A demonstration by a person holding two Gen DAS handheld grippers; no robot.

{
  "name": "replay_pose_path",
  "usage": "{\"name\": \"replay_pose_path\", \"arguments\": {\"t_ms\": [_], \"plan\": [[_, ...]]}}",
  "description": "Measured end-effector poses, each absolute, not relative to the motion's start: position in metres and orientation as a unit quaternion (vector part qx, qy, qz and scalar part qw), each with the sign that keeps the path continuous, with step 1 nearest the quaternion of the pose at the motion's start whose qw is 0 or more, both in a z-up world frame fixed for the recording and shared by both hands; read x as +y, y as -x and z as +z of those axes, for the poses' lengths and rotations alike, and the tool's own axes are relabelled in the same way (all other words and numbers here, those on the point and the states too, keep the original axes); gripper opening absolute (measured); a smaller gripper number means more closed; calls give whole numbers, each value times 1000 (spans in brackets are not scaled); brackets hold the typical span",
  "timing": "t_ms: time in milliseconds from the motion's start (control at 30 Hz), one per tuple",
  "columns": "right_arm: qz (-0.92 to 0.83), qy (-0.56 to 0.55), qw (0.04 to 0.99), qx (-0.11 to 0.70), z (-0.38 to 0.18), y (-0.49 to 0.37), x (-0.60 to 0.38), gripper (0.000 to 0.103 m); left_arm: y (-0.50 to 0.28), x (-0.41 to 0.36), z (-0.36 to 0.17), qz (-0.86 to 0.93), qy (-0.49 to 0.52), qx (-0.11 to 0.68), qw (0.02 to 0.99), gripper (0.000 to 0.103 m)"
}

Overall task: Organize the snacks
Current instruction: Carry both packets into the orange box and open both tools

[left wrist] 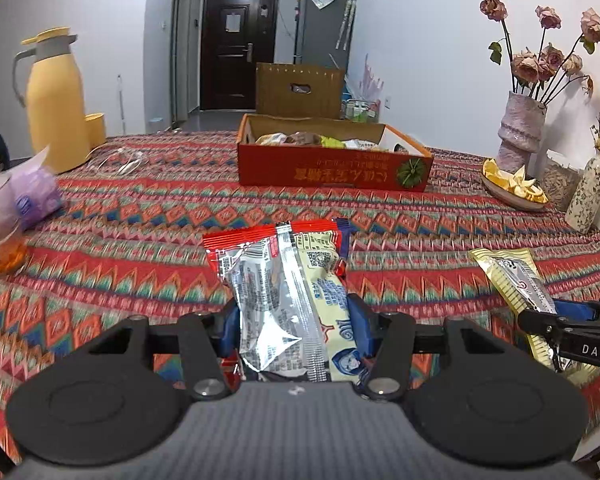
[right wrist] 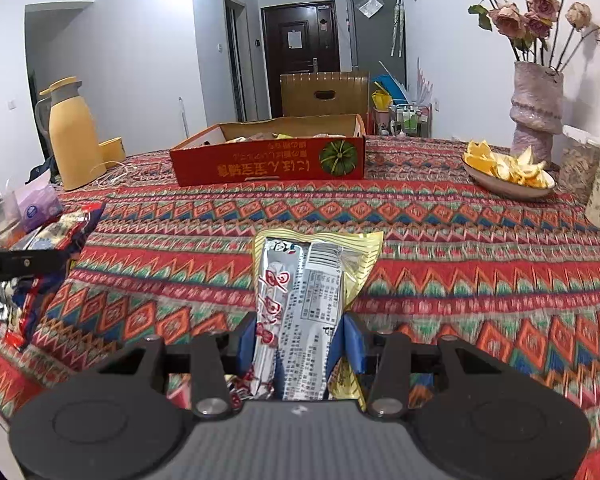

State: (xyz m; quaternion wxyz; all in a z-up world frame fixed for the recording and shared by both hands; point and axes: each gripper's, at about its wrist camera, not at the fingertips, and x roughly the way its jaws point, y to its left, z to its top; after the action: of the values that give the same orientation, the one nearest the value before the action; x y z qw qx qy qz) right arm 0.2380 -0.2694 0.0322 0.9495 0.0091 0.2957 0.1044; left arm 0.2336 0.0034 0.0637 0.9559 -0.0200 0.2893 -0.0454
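My left gripper (left wrist: 294, 326) is shut on a red, silver and blue snack packet (left wrist: 284, 288) held above the patterned tablecloth. My right gripper (right wrist: 300, 340) is shut on a gold and silver snack packet (right wrist: 306, 292). Each shows in the other view: the gold packet (left wrist: 512, 276) at the right of the left wrist view, the red packet (right wrist: 48, 256) at the left of the right wrist view. A red cardboard box (left wrist: 332, 168) with several snacks inside stands ahead on the far side of the table; it also shows in the right wrist view (right wrist: 268, 160).
A yellow thermos jug (left wrist: 54, 100) stands far left. A purple tissue pack (left wrist: 32, 196) and a glass (left wrist: 4, 248) are at the left edge. A dish of orange peel (left wrist: 512, 188) and flower vases (left wrist: 520, 132) stand at the right. A wooden chair (left wrist: 300, 88) is behind the box.
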Motion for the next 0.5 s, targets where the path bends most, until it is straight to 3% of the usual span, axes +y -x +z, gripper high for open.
{"name": "replay_pose_path", "arguments": {"t_ms": [200,367,500], "plan": [[147,14,948,281,64,-310,-281,44,-320,3,96,-73,-23,261,962,54],[180,18,949,259,103,-395,-285,44,-420,9,129,-114,17,263,958,54],[187,18,947,259,116,-477,-280,44,-497,-6,137,-93,-31,236,967,54]]}}
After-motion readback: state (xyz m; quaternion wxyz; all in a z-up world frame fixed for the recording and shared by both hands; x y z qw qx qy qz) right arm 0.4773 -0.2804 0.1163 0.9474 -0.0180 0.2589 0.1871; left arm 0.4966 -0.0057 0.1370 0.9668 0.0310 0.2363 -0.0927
